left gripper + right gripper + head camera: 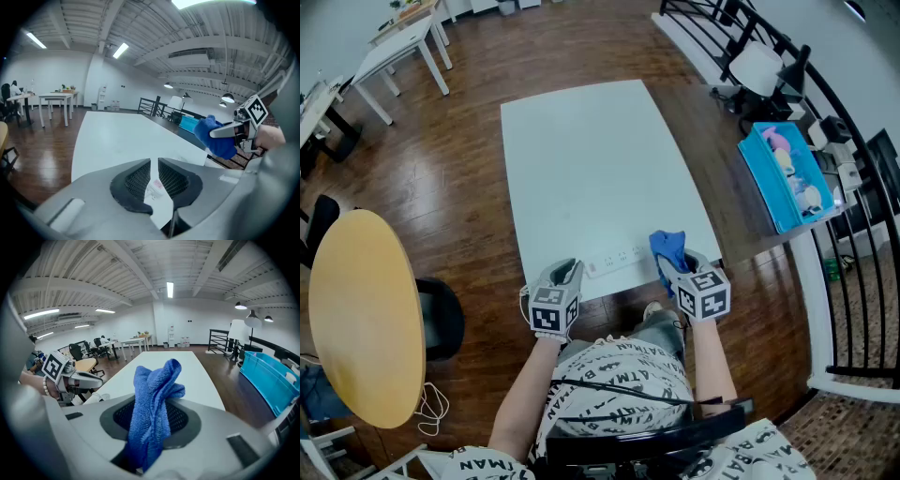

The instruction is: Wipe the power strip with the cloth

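Cloth (157, 380) sits bunched and pinched in your right gripper (677, 269), with a good fold standing up past the jaw tips. The gripper hangs just above the near edge of the white table (581, 159).

The power strip (617, 259) lies flat along that near edge, between your two grippers, with its right end just beside the cloth. Your left gripper (154, 176) has its jaws drawn narrow, and the strip's left end appears to be caught in the slit between them. That looks like enough to steady it.

To wipe well, tip the right gripper down so the loose fold meets the strip's top face, not the hard jaw tips. Then draw it along the length toward your left gripper in one even pass. Keep the left grip firm, because the strip lies so close to the edge that a sideways push could slide it off. Go lightly over the sockets.

At the right, well apart from the table's work area, a blue bin (762, 183) holds a few pink and white items. They are too small to name.
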`<state>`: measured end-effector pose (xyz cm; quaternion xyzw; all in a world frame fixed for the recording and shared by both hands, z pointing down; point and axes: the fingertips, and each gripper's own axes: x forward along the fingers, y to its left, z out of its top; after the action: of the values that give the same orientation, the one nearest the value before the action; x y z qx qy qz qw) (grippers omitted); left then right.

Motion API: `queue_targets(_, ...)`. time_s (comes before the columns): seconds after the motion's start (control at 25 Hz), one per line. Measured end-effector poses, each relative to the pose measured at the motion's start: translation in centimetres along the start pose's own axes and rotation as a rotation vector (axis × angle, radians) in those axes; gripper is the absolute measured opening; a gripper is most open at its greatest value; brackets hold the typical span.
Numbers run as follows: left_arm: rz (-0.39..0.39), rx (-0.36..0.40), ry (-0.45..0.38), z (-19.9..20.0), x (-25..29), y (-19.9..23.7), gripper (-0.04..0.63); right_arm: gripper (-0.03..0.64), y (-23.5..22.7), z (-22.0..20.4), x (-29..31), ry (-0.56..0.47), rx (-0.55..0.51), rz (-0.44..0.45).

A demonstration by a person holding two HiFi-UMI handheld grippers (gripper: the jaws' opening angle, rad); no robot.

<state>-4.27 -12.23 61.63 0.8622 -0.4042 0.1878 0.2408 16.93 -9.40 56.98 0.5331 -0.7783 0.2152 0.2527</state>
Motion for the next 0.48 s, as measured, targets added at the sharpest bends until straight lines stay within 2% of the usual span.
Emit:
queue_targets(0.04,-0.019,0.016,0.009,-0.3,0.4,-0.1,0.068,0.135,-0.1,0.1,0.1,-0.001,0.001,0.0)
queue_targets(0.12,-0.06,0.071,0.037,-1.1,1.2,-0.4,0.167,0.135,-0.3,0.3,0.2,-0.002,0.004,0.0)
queue_targets(0.24,-0.101,0.23,0.103,-2.9,2.6,-0.3,0.256,0.135,-0.4,0.2,0.1,0.003,0.01,-0.001)
queue_targets(0.36,-0.124,0.398,0.173,-4.5,3.8,0.1,0.296,0.135,-0.2,0.1,0.1,0.006,0.016,0.001)
queue_targets(0.48,-0.209,0.513,0.249,-6.2,4.9,-0.9,0.311,0.135,0.0,-0.2,0.2,0.012,0.022,0.003)
